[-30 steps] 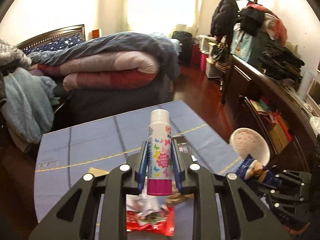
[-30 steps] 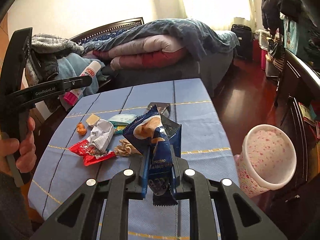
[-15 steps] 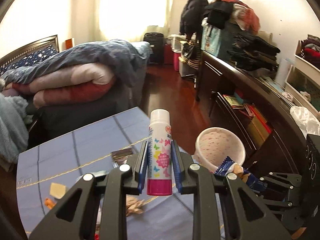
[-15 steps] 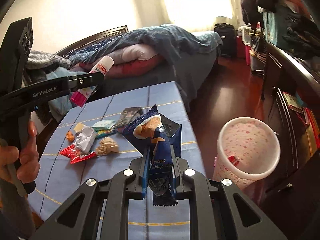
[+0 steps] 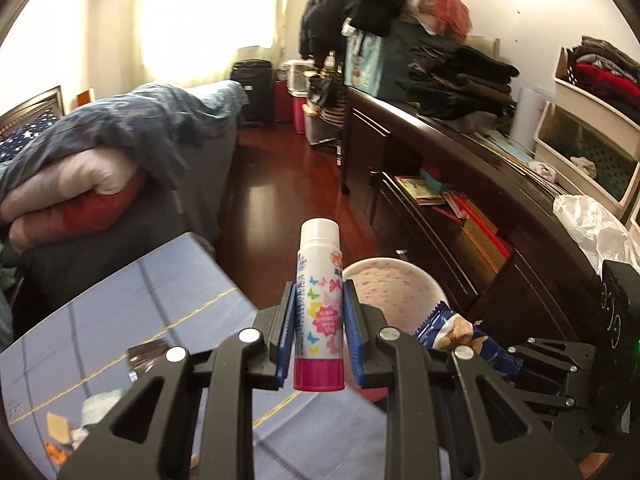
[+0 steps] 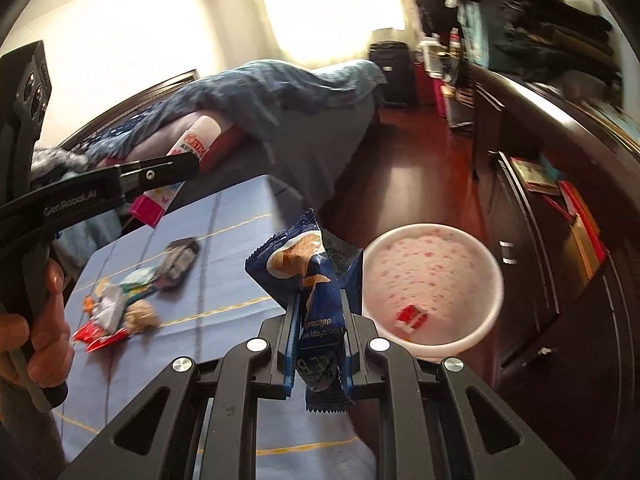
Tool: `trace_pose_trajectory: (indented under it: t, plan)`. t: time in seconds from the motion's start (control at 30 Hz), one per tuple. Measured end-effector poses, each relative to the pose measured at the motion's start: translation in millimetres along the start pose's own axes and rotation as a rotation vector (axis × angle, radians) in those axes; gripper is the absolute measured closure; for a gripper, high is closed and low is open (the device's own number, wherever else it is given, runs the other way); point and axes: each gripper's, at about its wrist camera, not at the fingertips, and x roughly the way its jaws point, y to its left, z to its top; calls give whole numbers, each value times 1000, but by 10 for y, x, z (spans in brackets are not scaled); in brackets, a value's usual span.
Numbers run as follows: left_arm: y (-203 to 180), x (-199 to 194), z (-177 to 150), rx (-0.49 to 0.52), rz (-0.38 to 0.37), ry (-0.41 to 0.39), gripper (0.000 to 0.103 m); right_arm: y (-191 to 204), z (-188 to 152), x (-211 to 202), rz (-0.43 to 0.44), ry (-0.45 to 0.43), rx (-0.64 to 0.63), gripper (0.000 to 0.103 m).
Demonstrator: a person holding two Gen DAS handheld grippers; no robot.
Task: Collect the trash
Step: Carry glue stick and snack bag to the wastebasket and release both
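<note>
- Your left hand grips the handle of the left gripper at the far left of the right wrist view; a dark sleeve shows below it.
- That left gripper is clamped on a white plastic glue stick with a pink base and butterfly print. Its blue pads press both sides of the tube, which stands upright between them in the left wrist view, white cap at the top.
- On the blue tablecloth with thin yellow stripes, at its left part, the remaining litter lies in a loose cluster: a red foil wrapper nearest you, a crumpled brown paper ball touching it, a teal packet behind, and a dark flat packet farthest.
- Your right gripper is clenched on a dark blue snack wrapper with a biscuit picture. The wrapper sticks up from between the pads, its crimped end hanging below them, just left of the bin's rim.
- A white round bin with pink speckles stands on the dark red wooden floor to the right of the table's edge. A small red scrap lies inside it.
- To the far right runs a dark wooden cabinet with folded dark clothes piled on top.
</note>
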Motion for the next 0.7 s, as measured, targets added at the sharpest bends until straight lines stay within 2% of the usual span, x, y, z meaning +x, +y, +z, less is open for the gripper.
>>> trace_pose_trajectory:
  t: [0.43,0.7]
  plan:
    - [-522,928,161,53,-112,69,79,-736,102,272,-124,3,137,86]
    - [-634,1525,131,45,-118,154,79,-1077,148,586,-179,21,200,86]
